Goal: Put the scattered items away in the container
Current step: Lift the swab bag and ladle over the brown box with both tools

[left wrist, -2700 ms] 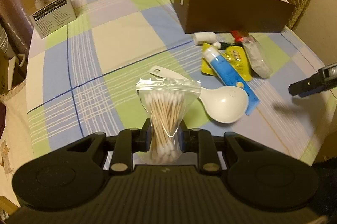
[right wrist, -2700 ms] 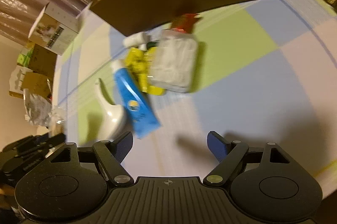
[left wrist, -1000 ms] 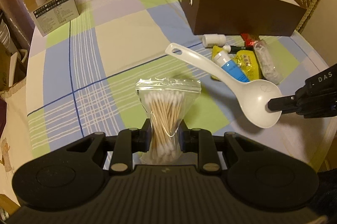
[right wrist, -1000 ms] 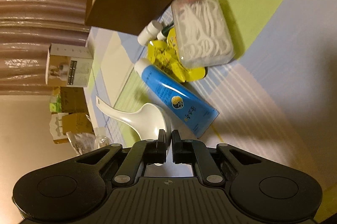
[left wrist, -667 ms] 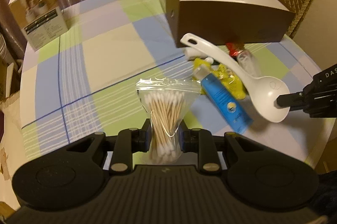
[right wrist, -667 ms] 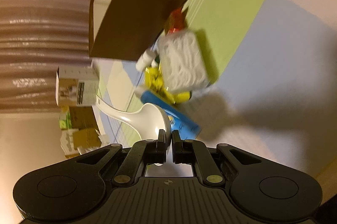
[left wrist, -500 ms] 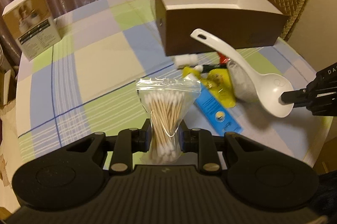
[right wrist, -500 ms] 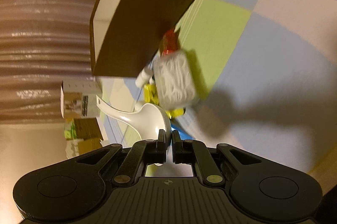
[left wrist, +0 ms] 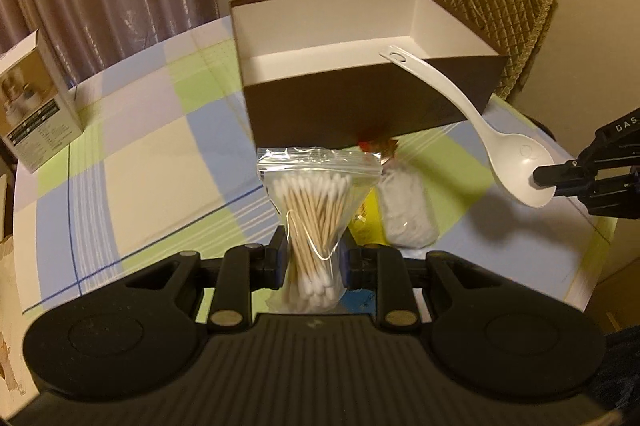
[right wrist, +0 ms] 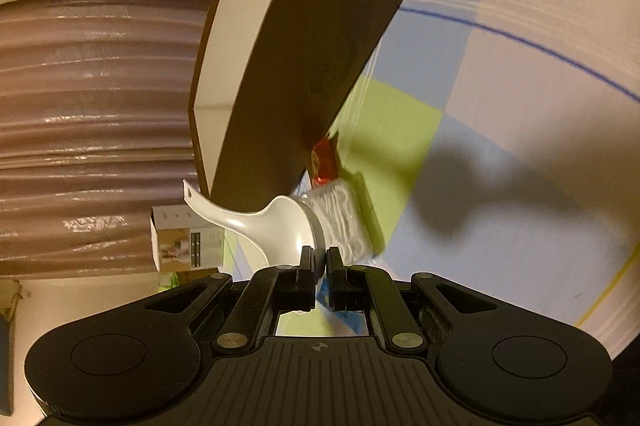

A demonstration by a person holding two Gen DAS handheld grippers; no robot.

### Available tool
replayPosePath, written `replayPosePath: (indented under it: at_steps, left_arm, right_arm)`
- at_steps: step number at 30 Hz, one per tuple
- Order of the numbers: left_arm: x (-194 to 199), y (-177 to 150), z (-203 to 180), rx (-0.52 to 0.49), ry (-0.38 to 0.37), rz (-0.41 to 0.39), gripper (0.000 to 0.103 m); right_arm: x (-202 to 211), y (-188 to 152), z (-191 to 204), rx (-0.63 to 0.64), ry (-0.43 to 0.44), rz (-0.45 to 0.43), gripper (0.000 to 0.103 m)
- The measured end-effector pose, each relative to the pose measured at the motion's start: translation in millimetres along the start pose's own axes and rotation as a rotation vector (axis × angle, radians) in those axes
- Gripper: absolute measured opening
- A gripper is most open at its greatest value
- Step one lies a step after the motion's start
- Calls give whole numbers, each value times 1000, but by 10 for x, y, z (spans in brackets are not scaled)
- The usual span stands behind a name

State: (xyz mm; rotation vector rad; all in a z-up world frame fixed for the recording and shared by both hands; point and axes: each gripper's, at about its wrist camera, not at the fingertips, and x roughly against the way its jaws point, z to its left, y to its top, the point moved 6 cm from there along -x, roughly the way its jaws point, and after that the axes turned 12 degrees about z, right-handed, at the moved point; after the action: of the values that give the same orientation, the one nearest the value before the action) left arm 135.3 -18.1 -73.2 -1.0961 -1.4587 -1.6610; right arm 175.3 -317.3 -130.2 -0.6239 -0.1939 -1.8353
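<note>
The clear zip bag of wooden cotton swabs sits at the bottom centre of the left wrist view, squeezed at its waist by your left gripper, whose jaws are clamped on it. At the right edge of that view your right gripper pinches the rim of the white plastic ladle; its jaws are closed on the bowl, with the handle reaching up across the near wall of the brown open-topped cardboard box with a white lining, which stands mid-frame on the checked tablecloth.

The ladle is your likeliest trouble. You hold it by a thin edge, far from its long handle, so I judge it could swivel or slip out if the handle knocks the box wall on the way in. The swab bag is slick film held only at the middle; a jolt could let it slide down through the pads. With both loads heading for one opening, the handle could also foul the bag.

The left view alone shows the box's bare white interior. The right wrist view, lower centre, shows the pads on the ladle's rim close up, and shows more plainly the red wrapper and the clear packet of white contents lying against the box's base, items yet to be collected.
</note>
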Motion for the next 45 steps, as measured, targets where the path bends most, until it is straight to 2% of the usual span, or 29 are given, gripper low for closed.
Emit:
replayPosePath:
  at_steps: [9,21,29,38,42,45]
  left_arm:
    - [-31,278,-123,-14,2,-27,21]
    - [-94,884,-149,-50,1,-92,21]
    - [-171,1279,-94,-73,11,-124,21]
    - [-358,1660,81,-58,20,-152,21]
    - [-533,1784,119,-59,33,-139,21]
    - [-684,1867,137,-60,33,-124,21]
  right_arm:
    - [109,292,172,33,48,-21,7]
    - [185,807,448,68,70,-69,7]
    - [181,1142,676,119,44,-98,7]
    - [-75,1518,967,153,11,-117,7]
    - [-259,1634,1029,152,-23,-116,7]
    - [-424,1690,1062,177,-81,-116,7]
